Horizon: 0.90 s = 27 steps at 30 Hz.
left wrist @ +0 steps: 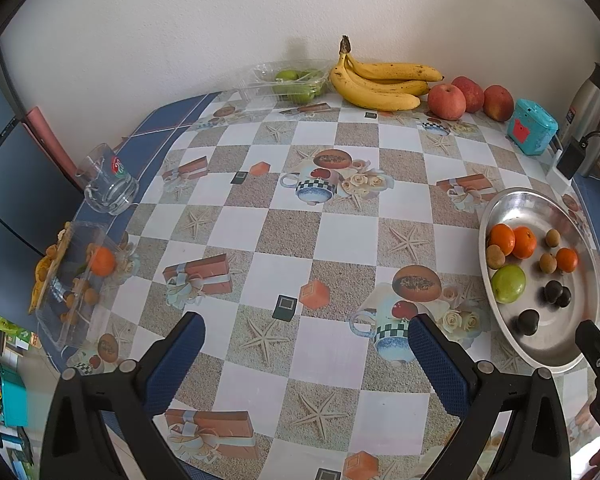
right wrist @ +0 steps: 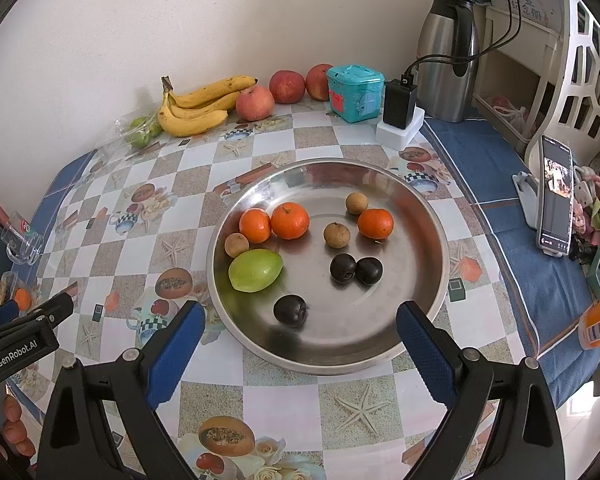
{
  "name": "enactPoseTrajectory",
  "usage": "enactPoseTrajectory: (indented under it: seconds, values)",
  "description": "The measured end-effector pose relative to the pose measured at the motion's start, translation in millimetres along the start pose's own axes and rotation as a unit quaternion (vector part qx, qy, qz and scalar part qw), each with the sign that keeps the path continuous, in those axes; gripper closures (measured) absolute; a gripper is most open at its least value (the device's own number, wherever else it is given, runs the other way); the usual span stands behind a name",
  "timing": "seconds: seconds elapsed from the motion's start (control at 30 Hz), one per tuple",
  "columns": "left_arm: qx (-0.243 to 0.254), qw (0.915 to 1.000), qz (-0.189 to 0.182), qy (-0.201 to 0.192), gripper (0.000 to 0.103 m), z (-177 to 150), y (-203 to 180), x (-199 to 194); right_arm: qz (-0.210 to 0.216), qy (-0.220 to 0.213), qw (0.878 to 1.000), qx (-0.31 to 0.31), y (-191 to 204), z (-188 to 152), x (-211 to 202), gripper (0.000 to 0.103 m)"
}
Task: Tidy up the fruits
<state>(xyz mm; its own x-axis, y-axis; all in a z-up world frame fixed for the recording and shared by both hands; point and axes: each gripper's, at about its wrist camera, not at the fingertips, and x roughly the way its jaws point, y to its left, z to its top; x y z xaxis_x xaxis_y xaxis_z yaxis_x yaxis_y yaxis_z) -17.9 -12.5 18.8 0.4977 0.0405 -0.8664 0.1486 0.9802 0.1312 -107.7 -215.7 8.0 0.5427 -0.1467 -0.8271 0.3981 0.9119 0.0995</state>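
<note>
Both jaws wide open, empty: left gripper (left wrist: 306,344), right gripper (right wrist: 298,330). Small fruits inside round shiny steel tray (right wrist: 428,216); yellow banana bunch (right wrist: 198,106) near wall. Risk: round fruit rolling from careless nudge.

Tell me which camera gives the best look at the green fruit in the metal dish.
The right wrist view: the green fruit lies near centre, large and unobstructed in the metal dish. The left wrist view shows it small near the right edge.
</note>
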Motion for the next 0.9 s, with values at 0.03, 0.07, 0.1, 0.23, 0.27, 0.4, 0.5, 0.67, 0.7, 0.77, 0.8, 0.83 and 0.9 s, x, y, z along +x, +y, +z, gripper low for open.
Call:
enactPoseTrajectory:
  seconds: [0.03,0.07,0.1,0.23,0.27,0.4,0.5,0.67,0.7,0.77,0.8,0.83,0.9]
  values:
    - [0.000,1.0000,0.000,0.000,0.000,0.0,0.0,0.1,0.000,0.000,1.000,0.000,-0.2,0.2,0.0,0.006]
    - [0.000,1.0000,0.000,0.000,0.000,-0.1,0.0,0.0,0.000,0.000,1.000,0.000,0.1,-0.5,0.2,0.006]
    - [0.000,1.0000,0.000,0.000,0.000,-0.2,0.1,0.0,0.000,0.000,1.000,0.000,0.1,-0.5,0.3,0.006]
    - [0.000,1.0000,0.000,0.000,0.000,-0.2,0.3,0.2,0.000,0.000,1.000,0.000,0.0,-0.6,0.3,0.006]
    - [0.000,1.0000,0.000,0.000,0.000,-0.1,0.3,0.1,0.000,0.000,1.000,0.000,0.2,-0.5,0.3,0.006]
    - [0.000,1.0000,0.000,0.000,0.000,-0.1,0.3,0.3,-0.001,0.001,1.000,0.000,0.0,-0.6,0.4,0.006]
    - [0.000,1.0000,0.000,0.000,0.000,0.0,0.4,0.3,-0.001,0.001,1.000,-0.002,-0.7,-1.5,0.8,0.006]
    - [0.000,1.0000,0.000,0.000,0.000,0.1,0.3,0.7,-0.001,0.001,1.000,-0.002,-0.6,-1.4,0.8,0.006]
    - [0.001,1.0000,0.000,0.000,0.000,0.1,0.3,0.8,-0.001,0.001,1.000,-0.002,-0.8,-1.6,0.5,0.006]
    - [0.001,1.0000,0.000,0.000,0.000,0.1,0.2,0.9,-0.002,0.001,1.000,-0.003,-0.5,-1.0,0.3,0.006]
    - [0.001,1.0000,0.000,0.000,0.000,0.1,0.1,1.0,-0.002,0.001,1.000,-0.003,-0.6,-1.1,0.0,0.006]
    - [0.000,1.0000,0.000,0.000,0.000,0.1,0.0,1.1,-0.002,0.001,1.000,-0.004,-0.4,-1.3,-0.1,0.006]
    - [0.000,1.0000,0.000,0.000,0.000,-0.1,-0.2,1.3,-0.003,0.001,1.000,-0.004,-0.3,-1.8,-0.5,0.006]
